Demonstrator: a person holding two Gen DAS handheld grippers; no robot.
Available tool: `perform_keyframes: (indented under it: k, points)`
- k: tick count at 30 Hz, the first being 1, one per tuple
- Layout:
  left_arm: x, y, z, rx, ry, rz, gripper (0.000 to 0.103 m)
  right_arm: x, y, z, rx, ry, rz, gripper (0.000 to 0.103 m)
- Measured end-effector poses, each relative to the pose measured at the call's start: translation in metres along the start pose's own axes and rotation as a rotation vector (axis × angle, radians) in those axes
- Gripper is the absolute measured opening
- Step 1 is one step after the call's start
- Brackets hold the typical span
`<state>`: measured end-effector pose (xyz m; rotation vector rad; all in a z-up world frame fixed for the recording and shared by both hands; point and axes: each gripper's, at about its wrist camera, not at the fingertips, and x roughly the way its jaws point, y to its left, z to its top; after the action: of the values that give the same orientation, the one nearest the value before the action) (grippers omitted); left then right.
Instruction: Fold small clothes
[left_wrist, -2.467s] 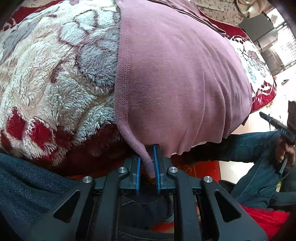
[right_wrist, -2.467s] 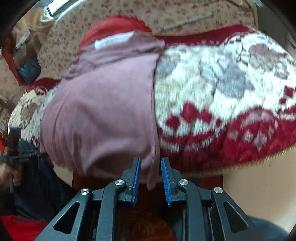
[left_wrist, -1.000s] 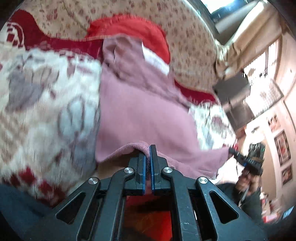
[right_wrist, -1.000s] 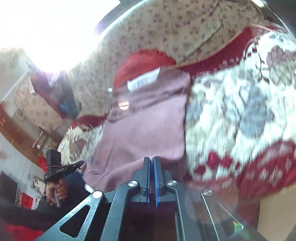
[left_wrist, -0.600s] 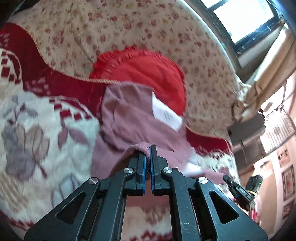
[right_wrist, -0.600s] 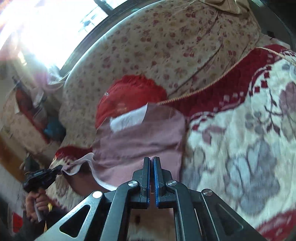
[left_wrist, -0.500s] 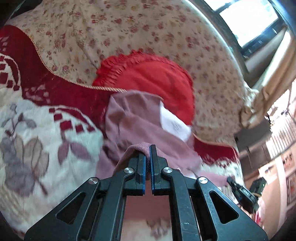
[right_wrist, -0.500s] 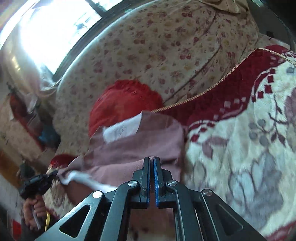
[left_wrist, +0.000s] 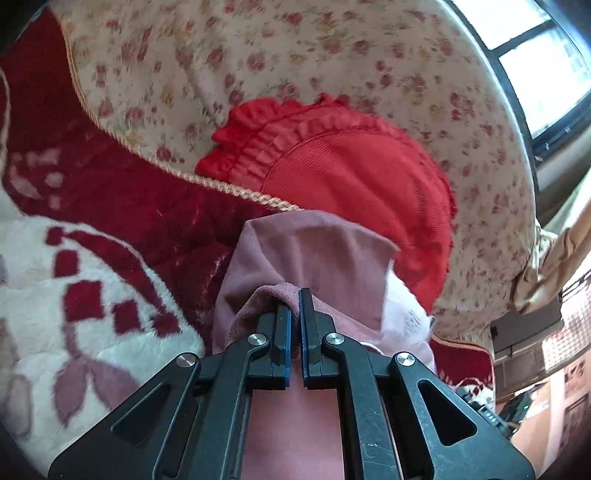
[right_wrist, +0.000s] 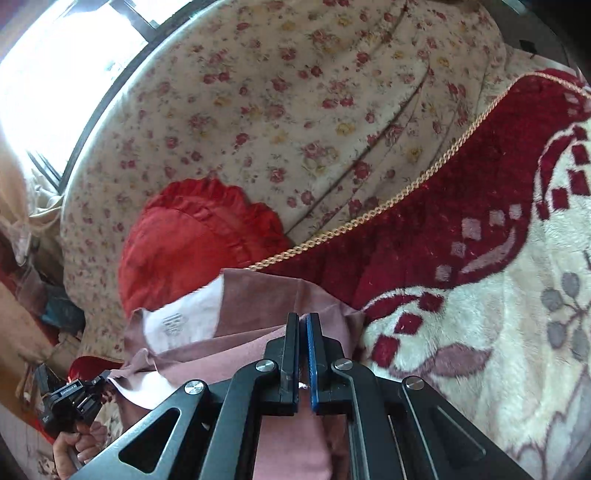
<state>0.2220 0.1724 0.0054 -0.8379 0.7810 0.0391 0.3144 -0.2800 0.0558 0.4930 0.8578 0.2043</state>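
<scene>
Carried up and over since a second ago: near hem of dusty-pink cotton garment (left_wrist: 314, 254), now doubled toward red frilled cushion (left_wrist: 354, 177). Pinched at one corner by left gripper (left_wrist: 294, 301), clenched tight; at the other by right gripper (right_wrist: 302, 321), likewise clamped. Spread on red-and-cream plush floral blanket (right_wrist: 480, 314).
</scene>
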Motion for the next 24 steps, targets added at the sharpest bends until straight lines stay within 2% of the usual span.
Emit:
perform_keyframes:
  k: [3, 6, 11, 13, 14, 15, 16, 17, 19, 21, 24]
  points:
    - [0.014, 0.006, 0.007, -0.011, 0.022, -0.004, 0.002, 0.023, -0.011, -0.001, 0.031, 0.021, -0.018, 0.003]
    - [0.008, -0.005, 0.011, 0.06, 0.0, 0.003, 0.002, 0.039, -0.02, 0.001, 0.064, 0.04, -0.021, 0.006]
    - [-0.01, -0.025, 0.012, 0.183, -0.072, 0.015, 0.003, 0.012, -0.012, 0.01, 0.023, -0.078, -0.017, 0.01]
    - [-0.015, -0.033, 0.011, 0.236, -0.103, 0.029, 0.005, -0.002, -0.001, 0.007, -0.027, -0.098, -0.008, 0.01]
    - [-0.018, -0.036, 0.011, 0.26, -0.124, 0.044, 0.009, -0.006, 0.005, 0.005, -0.056, -0.099, 0.001, 0.01]
    - [-0.02, -0.04, 0.012, 0.282, -0.15, 0.061, 0.025, -0.01, 0.012, 0.001, -0.089, -0.094, 0.014, 0.01]
    - [-0.024, -0.041, 0.013, 0.299, -0.177, 0.071, 0.044, -0.012, 0.02, -0.004, -0.127, -0.081, 0.025, 0.01]
    - [-0.025, -0.04, 0.014, 0.297, -0.187, 0.072, 0.049, -0.011, 0.027, -0.008, -0.161, -0.061, 0.036, 0.01]
    - [-0.028, -0.03, 0.019, 0.247, -0.2, 0.085, 0.051, -0.007, 0.042, -0.019, -0.227, -0.007, 0.072, 0.011]
    - [-0.029, -0.027, 0.018, 0.235, -0.179, 0.078, 0.051, 0.001, 0.054, -0.028, -0.276, 0.053, 0.103, 0.011]
    - [-0.028, -0.051, -0.001, 0.378, -0.11, -0.001, 0.05, 0.017, 0.07, -0.042, -0.324, 0.179, 0.205, 0.011]
